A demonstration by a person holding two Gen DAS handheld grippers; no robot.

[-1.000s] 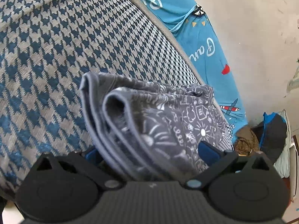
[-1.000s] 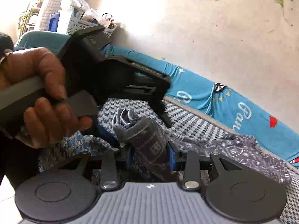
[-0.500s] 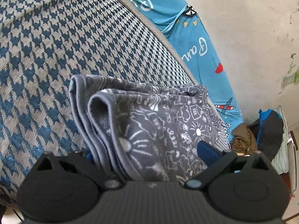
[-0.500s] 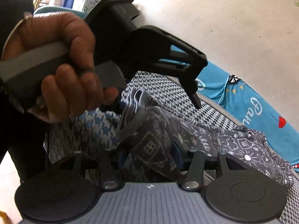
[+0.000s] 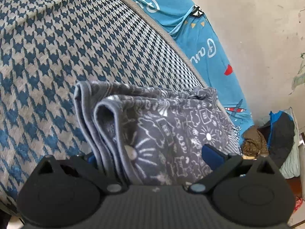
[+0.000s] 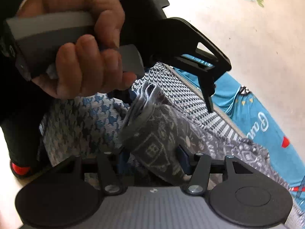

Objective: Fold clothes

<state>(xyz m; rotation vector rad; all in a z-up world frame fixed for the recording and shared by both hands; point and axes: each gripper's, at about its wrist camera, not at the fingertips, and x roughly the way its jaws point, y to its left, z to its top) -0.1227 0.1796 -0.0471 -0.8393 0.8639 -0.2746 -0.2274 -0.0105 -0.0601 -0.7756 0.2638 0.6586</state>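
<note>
Right tongs [image 6: 152, 157]: black linkage, blue pads, jaws opening, the pads standing off to either side of a folded dark-grey printed cotton garment [image 6: 158, 133] that lies between them without being pressed. Left tongs [image 5: 150, 153]: same build, jaws spread wide; the same garment [image 5: 152, 129] fills the gap, its stacked grey hems against the left pad, the right blue pad [image 5: 212, 155] showing clear of the cloth on its near face; whether any pinch remains on the far layers cannot be told, and it reads as released. Left hand [image 6: 80, 43]: closed round the grey handle of the left tongs, seen from the right wrist view just beyond and above the garment's hemmed end. Garment position: resting on a blue-and-grey houndstooth-weave bed cover [image 5: 66, 43], bundle folded into several layers, hemmed edges toward the tongs, long axis running away from both tongs toward the far edge of the bed. Both tongs sit at the same near end, side by side; the right is the one letting go. Judgement: the coming move turns on backing straight out along that axis so the layers do not drag open. Beyond: a turquoise printed sheet [image 5: 202, 43] along the bed's far side, against a pale plaster wall [image 5: 257, 28].
</note>
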